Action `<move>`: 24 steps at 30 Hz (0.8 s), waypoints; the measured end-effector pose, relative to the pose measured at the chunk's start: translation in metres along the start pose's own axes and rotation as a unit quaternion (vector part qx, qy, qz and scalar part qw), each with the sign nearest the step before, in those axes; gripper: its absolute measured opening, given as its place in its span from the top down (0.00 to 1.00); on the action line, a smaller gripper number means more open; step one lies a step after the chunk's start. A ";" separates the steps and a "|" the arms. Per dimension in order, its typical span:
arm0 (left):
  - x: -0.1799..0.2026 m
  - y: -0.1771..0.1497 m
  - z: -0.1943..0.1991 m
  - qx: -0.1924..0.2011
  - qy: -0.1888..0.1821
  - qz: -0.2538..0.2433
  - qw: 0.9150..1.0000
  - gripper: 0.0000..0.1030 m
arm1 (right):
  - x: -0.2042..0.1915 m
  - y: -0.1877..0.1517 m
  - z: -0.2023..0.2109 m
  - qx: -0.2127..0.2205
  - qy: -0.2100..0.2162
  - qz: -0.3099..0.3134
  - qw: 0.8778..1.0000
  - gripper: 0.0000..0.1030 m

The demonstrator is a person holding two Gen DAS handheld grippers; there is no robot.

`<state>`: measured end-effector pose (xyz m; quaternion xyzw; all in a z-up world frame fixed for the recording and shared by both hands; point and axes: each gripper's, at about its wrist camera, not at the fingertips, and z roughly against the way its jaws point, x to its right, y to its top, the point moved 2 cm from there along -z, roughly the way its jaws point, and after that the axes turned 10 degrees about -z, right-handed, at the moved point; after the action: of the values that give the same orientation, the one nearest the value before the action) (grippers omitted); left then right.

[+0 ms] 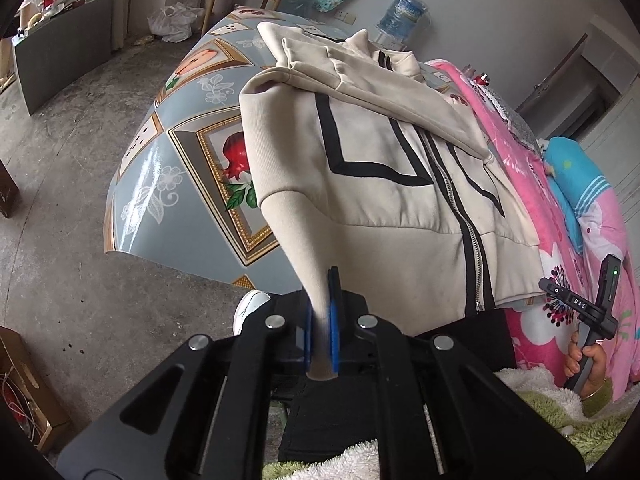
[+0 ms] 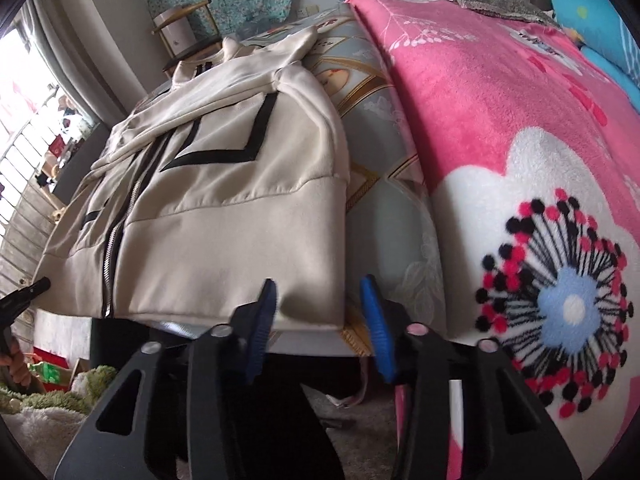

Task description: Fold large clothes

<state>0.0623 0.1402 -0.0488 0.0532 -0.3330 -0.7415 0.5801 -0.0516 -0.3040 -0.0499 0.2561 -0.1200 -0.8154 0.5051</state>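
The tabletop (image 1: 152, 184), covered by a glossy blue-grey cloth printed with framed fruit and flowers, carries the cream jacket (image 1: 384, 140). A pink fleece blanket (image 2: 500, 120) with a big white flower lies beside the jacket on the right, the two apart with a strip of printed cloth between them. The jacket lies front up, zipper closed, black chevron stripes on both chest panels, its hem at the near edge of the tabletop and its sleeves folded over the upper body. The left tool (image 1: 321, 320) is clamped tight on the jacket's bottom left corner, which is pulled up off the tabletop into a taut cone. The right tool (image 2: 320, 316) stands apart at the hem's right corner, the left blue pad (image 2: 264, 312) against the fabric, the other clear of it.
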 end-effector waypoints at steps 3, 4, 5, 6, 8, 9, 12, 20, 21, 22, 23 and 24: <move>0.000 0.000 0.000 0.002 -0.005 -0.004 1.000 0.94 | -0.005 -0.007 -0.001 -0.003 -0.016 0.018 1.000 0.81; 0.001 0.001 0.000 0.004 -0.007 -0.007 1.000 0.94 | -0.007 -0.008 0.000 0.000 -0.021 0.020 1.000 0.84; 0.002 0.002 0.002 0.008 -0.011 -0.010 1.000 0.94 | -0.008 -0.007 0.003 0.005 -0.018 0.018 1.000 0.91; 0.002 0.005 0.004 0.014 -0.017 -0.011 1.000 0.94 | -0.008 -0.005 0.008 0.011 -0.011 0.012 1.000 0.93; 0.004 0.011 0.009 0.027 -0.035 -0.011 0.999 0.94 | -0.013 0.000 0.018 0.025 -0.007 0.013 1.000 0.94; 0.005 0.014 0.011 0.032 -0.041 -0.011 0.999 0.94 | -0.017 0.003 0.024 0.033 -0.005 0.016 0.999 0.94; 0.011 0.034 0.019 0.053 -0.060 -0.017 0.997 0.94 | -0.029 0.017 0.037 0.055 0.000 0.026 0.998 0.94; 0.010 0.115 0.014 0.096 -0.075 -0.021 0.992 0.94 | -0.064 0.090 0.038 0.109 0.036 0.042 0.993 0.94; 0.008 0.126 0.010 0.099 -0.074 -0.022 0.992 0.94 | -0.068 0.104 0.033 0.114 0.038 0.042 0.992 0.94; 0.003 0.135 0.005 0.099 -0.074 -0.018 0.992 0.94 | -0.072 0.115 0.028 0.116 0.038 0.041 0.992 0.94; -0.001 0.144 -0.001 0.095 -0.072 -0.011 0.993 0.94 | -0.075 0.130 0.018 0.115 0.039 0.037 0.992 0.94; -0.006 0.155 -0.009 0.089 -0.066 -0.004 0.994 0.94 | -0.076 0.144 0.008 0.114 0.040 0.029 0.992 0.94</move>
<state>0.1960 0.1249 0.0282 0.0566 -0.4352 -0.7134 0.5464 0.0813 -0.3037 0.0444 0.3412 -0.1994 -0.7702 0.5006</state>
